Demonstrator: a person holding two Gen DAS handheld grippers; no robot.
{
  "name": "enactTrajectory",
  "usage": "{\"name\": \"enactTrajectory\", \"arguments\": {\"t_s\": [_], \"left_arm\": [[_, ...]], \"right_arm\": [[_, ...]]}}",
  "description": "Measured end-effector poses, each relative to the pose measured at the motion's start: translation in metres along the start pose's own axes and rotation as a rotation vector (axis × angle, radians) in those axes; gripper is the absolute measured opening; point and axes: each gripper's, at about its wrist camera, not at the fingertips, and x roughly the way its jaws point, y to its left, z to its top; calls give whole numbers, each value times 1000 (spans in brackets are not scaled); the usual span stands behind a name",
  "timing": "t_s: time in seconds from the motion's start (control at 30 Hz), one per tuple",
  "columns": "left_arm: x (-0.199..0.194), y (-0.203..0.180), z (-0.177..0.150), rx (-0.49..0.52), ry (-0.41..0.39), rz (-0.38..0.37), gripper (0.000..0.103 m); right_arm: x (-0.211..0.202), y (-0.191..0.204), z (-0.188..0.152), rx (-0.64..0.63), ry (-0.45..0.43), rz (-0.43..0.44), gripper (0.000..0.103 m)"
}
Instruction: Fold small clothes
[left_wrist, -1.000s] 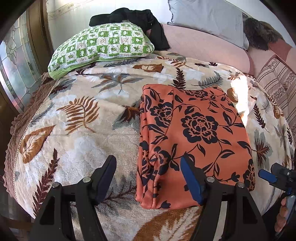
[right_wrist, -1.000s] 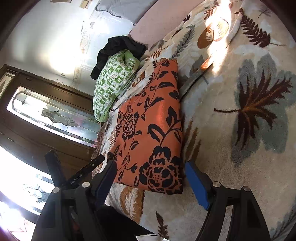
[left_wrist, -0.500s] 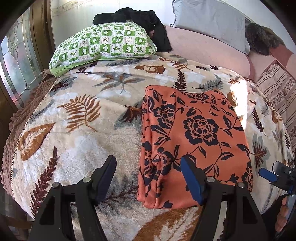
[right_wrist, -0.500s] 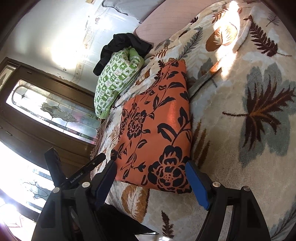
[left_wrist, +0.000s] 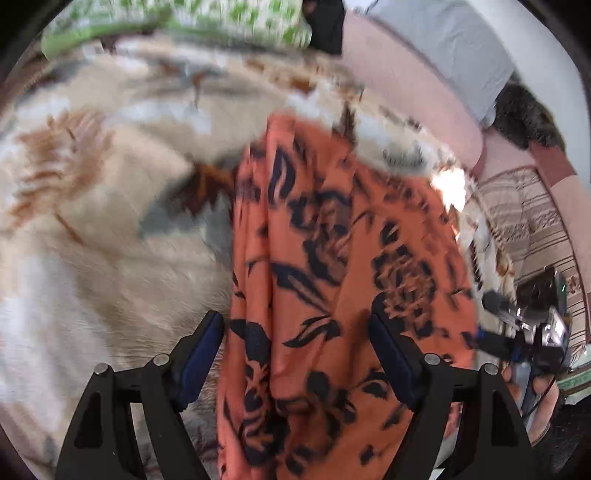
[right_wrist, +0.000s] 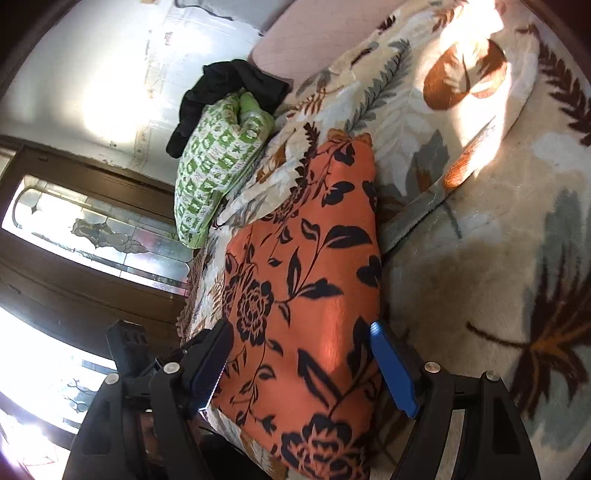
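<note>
Bed carries a leaf-print blanket. Folded orange cloth with black flowers lies flat on the blanket, near the bed's close edge. Green checked pillow sits at the head end, with a black garment draped on top of it; a grey pillow lies beyond. Left tongs: jaws spread, just been opening wider, hovering over the cloth's near end, pads not pressing it; view blurred. Right tongs: jaws spread, straddling the cloth's near corner, nothing pinched.
</note>
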Motion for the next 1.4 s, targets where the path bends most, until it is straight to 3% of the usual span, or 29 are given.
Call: {"name": "enactTrajectory", "arguments": {"t_s": [0.03, 0.07, 0.1, 0.13, 0.17, 0.23, 0.33, 0.4, 0.5, 0.53, 0.6, 0.67, 0.7, 0.73, 0.8, 0.83, 0.9, 0.97, 1.03, 1.17, 1.3, 1.4], "left_arm": [[0, -6, -2, 39, -26, 17, 69], [-2, -13, -3, 70, -21, -2, 57], [-4, -16, -3, 64, -20, -7, 42], [-9, -19, -2, 63, -35, 2, 35], [-14, -25, -1, 76, -49, 4, 33], [-25, -42, -1, 104, -84, -3, 31], [-44, -81, 2, 153, -174, -29, 31], [-45, -101, 6, 167, -208, -67, 32], [-11, -124, 11, 159, -162, -48, 40], [8, -128, 11, 157, -130, -21, 44], [46, -130, 6, 167, -35, 82, 45], [43, -128, 0, 165, -54, 89, 48], [33, -127, -3, 172, -82, 101, 53], [25, -127, -6, 181, -101, 117, 58], [8, -127, -11, 208, -139, 150, 58], [1, -129, -13, 226, -153, 173, 59], [-6, -131, -16, 243, -169, 213, 59], [-11, -125, -17, 242, -173, 232, 59], [-17, -125, -20, 237, -178, 246, 59], [-29, -122, -27, 222, -193, 266, 60], [-39, -124, -34, 217, -210, 289, 68], [-50, -128, -43, 218, -229, 288, 70]], "right_arm": [[13, 1, 4, -10, 34, -18, 80], [27, 6, 4, -53, 81, -52, 72], [36, 13, 3, -101, 105, -107, 50], [36, 18, 3, -125, 104, -118, 44], [31, 23, 5, -140, 92, -115, 36], [14, 39, 9, -197, 54, -116, 32], [-19, 65, 17, -316, 14, -142, 32], [-47, 61, 27, -337, -19, -145, 32], [-68, 26, 44, -292, -6, -135, 34], [-68, 7, 51, -252, 11, -138, 39], [-62, -32, 57, -190, 7, -254, 60], [-64, -61, 52, -121, -14, -395, 63], [-72, -65, 46, -101, -43, -337, 66], [-81, -62, 40, -105, -89, -316, 66], [-95, -39, 29, -182, -160, -337, 66], [-99, -25, 24, -216, -186, -300, 66], [-97, 2, 15, -265, -182, -196, 70], [-81, 20, 10, -319, -162, -152, 71], [-60, 19, 15, -299, -139, -165, 72], [-15, -20, 34, -132, -55, -253, 72], [-39, 14, 17, -215, -130, -249, 72], [-74, 42, -7, -293, -209, -316, 73]]}}
